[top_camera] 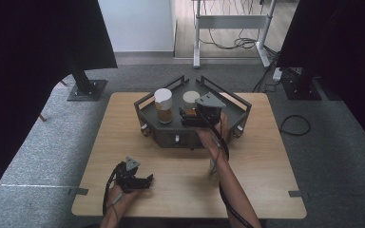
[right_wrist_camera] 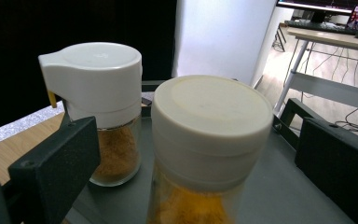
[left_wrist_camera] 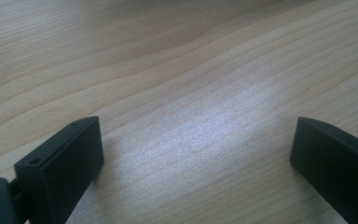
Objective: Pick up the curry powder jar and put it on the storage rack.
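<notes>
Two jars stand in a dark grey tray point(top_camera: 154, 124) at the far middle of the wooden bench point(top_camera: 123, 142), seen from the high view: a white-capped spout jar point(top_camera: 163, 106) on the left, a cream-lidded jar point(top_camera: 190, 102) just right of it. Right gripper point(top_camera: 190, 116) sits over the tray, right at the cream-lidded jar; person's forearm runs back to the near edge. Left gripper point(top_camera: 145, 181) rests low on the bench near the front-left, well apart from the tray.

Left gripper view: fingers point(left_wrist_camera: 60, 163) stand wide apart w/ bare wood grain between them, nothing held.

Right gripper view: fingers point(right_wrist_camera: 51, 172) spread wide, one each side of the cream-lidded jar point(right_wrist_camera: 209, 140), which stands upright between them w/ yellow powder inside. Gaps show on both sides, so no clamp on it. Spout jar point(right_wrist_camera: 98, 98) stands just behind & left, upright, brownish powder inside, close to the other; can't tell if they touch. Both on the tray floor point(right_wrist_camera: 284, 196).
</notes>
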Available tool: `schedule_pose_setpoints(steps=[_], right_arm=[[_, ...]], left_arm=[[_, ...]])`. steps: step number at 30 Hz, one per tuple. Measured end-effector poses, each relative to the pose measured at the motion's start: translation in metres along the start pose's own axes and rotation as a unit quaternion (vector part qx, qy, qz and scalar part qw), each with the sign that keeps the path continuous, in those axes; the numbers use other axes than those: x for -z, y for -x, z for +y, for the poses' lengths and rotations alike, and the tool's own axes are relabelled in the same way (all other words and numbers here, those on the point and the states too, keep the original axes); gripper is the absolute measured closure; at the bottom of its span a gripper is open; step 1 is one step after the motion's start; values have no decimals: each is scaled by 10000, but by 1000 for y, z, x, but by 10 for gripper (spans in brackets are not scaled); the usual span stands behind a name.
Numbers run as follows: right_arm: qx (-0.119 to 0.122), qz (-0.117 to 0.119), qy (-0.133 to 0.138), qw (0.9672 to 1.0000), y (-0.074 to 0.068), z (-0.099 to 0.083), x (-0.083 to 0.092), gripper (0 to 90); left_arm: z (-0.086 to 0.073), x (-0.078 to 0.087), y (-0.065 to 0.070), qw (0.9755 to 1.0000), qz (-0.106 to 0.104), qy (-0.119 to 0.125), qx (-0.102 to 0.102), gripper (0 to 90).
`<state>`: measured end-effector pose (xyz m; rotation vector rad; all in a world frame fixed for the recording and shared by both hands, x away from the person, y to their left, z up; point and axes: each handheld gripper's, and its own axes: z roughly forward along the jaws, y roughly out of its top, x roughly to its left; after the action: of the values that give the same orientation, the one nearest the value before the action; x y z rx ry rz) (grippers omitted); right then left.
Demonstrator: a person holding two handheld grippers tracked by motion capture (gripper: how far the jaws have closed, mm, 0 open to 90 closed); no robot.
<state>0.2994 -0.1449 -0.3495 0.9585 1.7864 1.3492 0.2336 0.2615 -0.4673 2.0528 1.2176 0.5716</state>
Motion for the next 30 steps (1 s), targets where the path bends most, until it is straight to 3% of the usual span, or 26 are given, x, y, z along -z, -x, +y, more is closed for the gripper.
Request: schedule_pose_setpoints(steps=[30], right_arm=[[-11,171,-142,9998,16,-14,51,10]], left_arm=[[0,0,0,10000,3,5,1,23]])
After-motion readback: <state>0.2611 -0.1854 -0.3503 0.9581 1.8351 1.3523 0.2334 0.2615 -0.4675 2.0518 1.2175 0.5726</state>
